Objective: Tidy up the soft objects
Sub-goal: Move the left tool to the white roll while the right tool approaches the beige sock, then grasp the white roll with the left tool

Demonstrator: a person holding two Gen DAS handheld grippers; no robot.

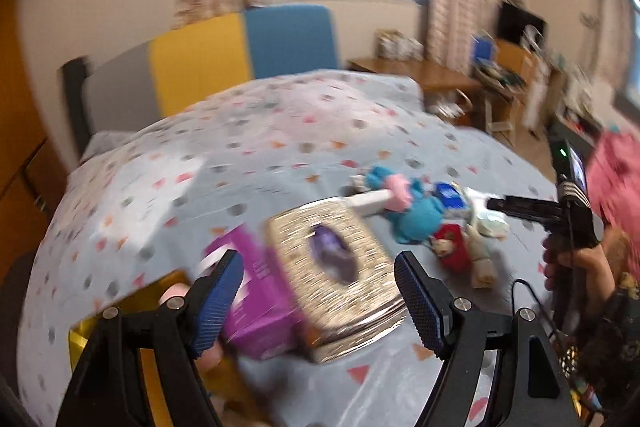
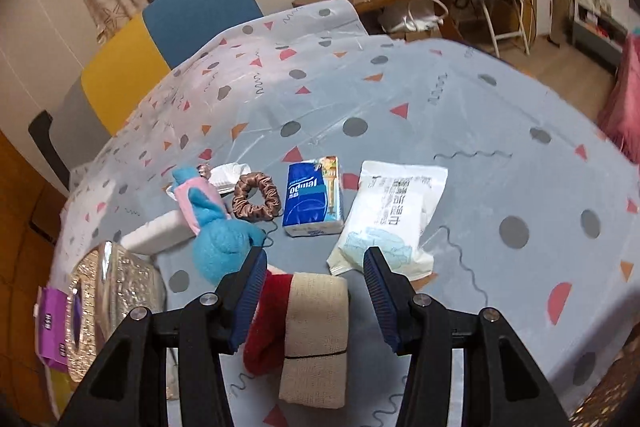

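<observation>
A bed covered with a grey sheet [image 2: 400, 131] printed with dots and triangles serves as the work surface. A loose heap of small soft things lies toward its near left part, apparently gathered there for sorting.

In the right wrist view, the right gripper [image 2: 316, 279] hovers over the heap with its blue-padded jaws apart and nothing pressed between them. Below the gap lies a beige rolled bandage [image 2: 314, 331] touching a red plush item [image 2: 266, 323] on its left. Just beyond are a blue stuffed toy [image 2: 220, 243] with pink ears, a brown hair scrunchie [image 2: 256, 201], a blue tissue pack [image 2: 314, 201] and a white packet of wipes [image 2: 390, 219]. The gripper seems lined up on the bandage, perhaps as the next item to pick.

The left wrist view is blurred. The left gripper [image 1: 320, 291] also stands wide apart and empty, hanging above a shiny gold tissue box [image 1: 340, 279] with a purple pack [image 1: 256, 311] beside it on the left. That box sits apart from the heap, possibly as a container.

Only the left view shows the person's hand [image 1: 576, 267] gripping the right tool's handle, and something yellow under the purple pack. Only the right view shows the scrunchie, the wipes packet and the bandage clearly.
</observation>
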